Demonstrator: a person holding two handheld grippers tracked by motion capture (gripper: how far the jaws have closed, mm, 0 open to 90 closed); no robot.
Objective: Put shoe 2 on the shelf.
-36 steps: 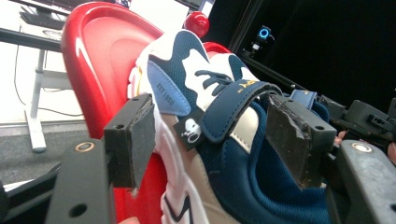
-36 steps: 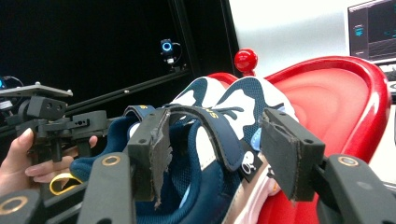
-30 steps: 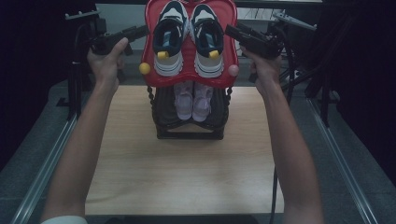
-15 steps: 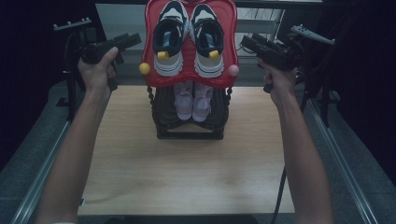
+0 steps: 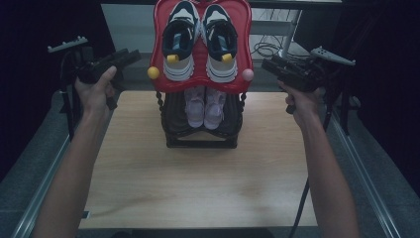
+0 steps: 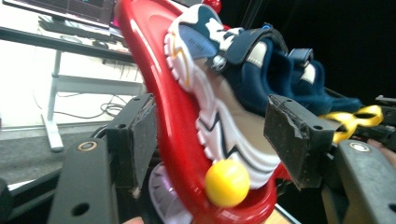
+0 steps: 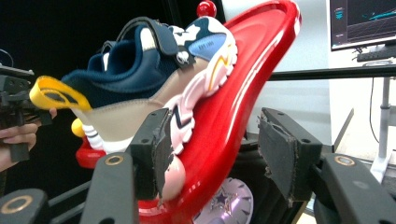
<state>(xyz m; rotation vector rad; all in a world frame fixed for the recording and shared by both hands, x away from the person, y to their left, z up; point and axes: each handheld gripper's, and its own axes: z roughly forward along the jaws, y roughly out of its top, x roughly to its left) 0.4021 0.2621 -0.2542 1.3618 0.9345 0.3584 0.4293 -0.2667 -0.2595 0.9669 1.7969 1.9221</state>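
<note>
We are holding the left gripper [image 5: 130, 55] and the right gripper [image 5: 271, 65] in the air on either side of a shoe rack [image 5: 202, 130] standing at the far middle of the wooden table [image 5: 198, 183]. Both are sitting with jaws spread wide, clamping nothing, and pointing inward at the tilted red top shelf [image 5: 200, 82]. A pair of navy, white and beige sneakers [image 5: 200, 42] is lying on that shelf, toes toward us, while a pale lilac pair [image 5: 204, 105] is resting on the black tier beneath.
</note>
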